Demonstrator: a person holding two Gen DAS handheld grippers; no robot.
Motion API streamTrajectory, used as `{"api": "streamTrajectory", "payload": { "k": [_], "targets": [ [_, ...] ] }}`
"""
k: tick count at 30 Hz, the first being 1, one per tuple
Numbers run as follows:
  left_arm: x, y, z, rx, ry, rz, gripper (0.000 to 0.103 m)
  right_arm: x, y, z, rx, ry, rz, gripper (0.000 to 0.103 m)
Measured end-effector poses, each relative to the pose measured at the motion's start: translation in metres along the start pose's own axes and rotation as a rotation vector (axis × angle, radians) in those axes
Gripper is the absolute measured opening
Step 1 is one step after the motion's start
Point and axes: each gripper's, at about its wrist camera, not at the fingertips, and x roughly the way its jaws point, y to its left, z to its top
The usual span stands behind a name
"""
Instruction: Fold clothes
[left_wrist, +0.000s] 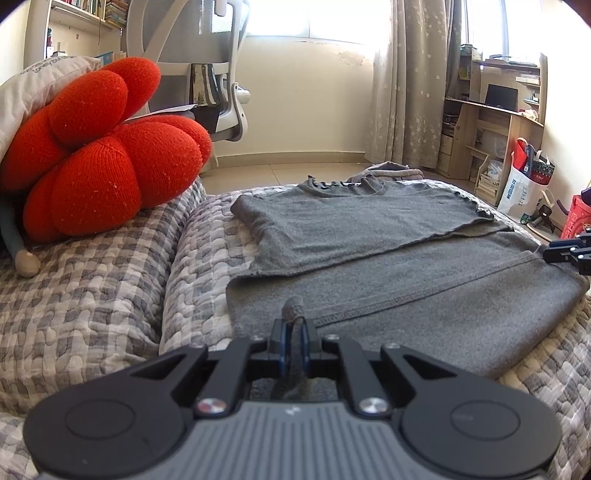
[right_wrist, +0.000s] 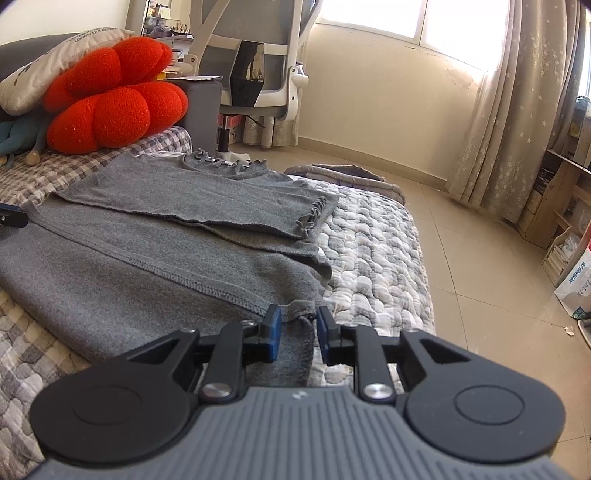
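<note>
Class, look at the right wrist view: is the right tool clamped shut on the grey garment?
No: the right tool stands open, with the grey garment edge lying loose between its blue pads.

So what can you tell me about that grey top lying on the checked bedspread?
The grey knitted top lies flat on the grey-and-white checked quilt, partly folded: its frilled neckline sits at the far end, a frill-cuffed sleeve is folded across the body, and the stitched hem is doubled over. The left gripper pinches a near corner of the cloth. The right gripper stands open around the other near corner, pads clear of it.
</note>
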Motion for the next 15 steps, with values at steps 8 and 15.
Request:
{"api": "streamTrajectory", "payload": {
  "k": [8, 15],
  "targets": [
    [-0.014, 0.0, 0.0, 0.006, -0.056, -0.002, 0.008, -0.019, 0.004, 0.002, -0.074, -0.104, -0.059, 0.001],
    [-0.009, 0.002, 0.009, 0.001, -0.068, 0.003, 0.008, -0.011, -0.014, 0.01, 0.027, -0.074, -0.012, 0.0]
  ]
}}
